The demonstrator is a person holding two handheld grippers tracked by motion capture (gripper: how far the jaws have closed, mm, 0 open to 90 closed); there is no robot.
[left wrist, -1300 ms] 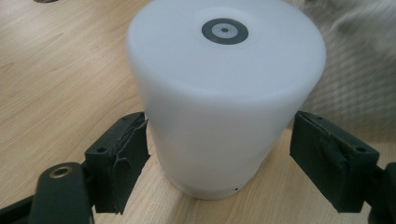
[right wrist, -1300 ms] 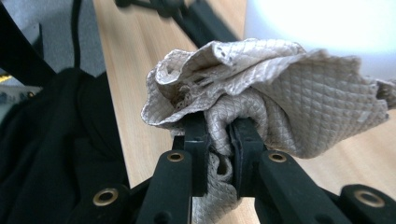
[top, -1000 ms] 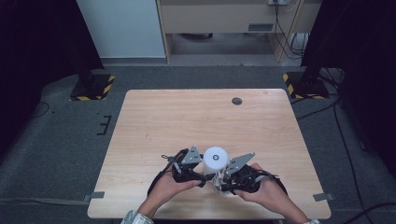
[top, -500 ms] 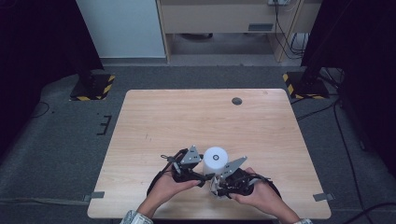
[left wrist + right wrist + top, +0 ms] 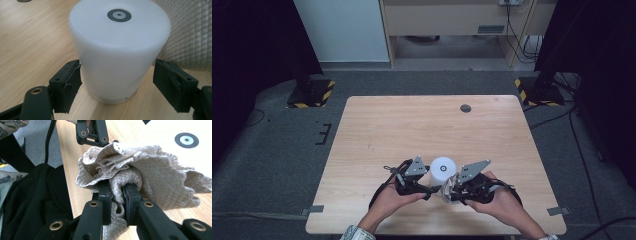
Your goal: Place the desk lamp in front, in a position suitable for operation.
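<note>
**A:** So where's the cloth (image 5: pixel 140 167) relative to the white cylinder (image 5: pixel 443 169) right now?

**B:** Just to its right and a touch nearer the person. The right gripper (image 5: pixel 117 192) has its jaws clamped tight on a bunched fold of the cloth, right next to the cylinder's side. The cylinder stands upright (long axis vertical) near the front edge of the table (image 5: pixel 377 120).

**A:** And the other one?

**B:** The left gripper (image 5: pixel 117 80) comes in from the left, jaws spread either side of the cylinder's base. One pad looks to be just touching, the other stands clear, so no real squeeze. My guess is the wipe goes leftward onto the cylinder wall, with the right hand nearer.
</note>
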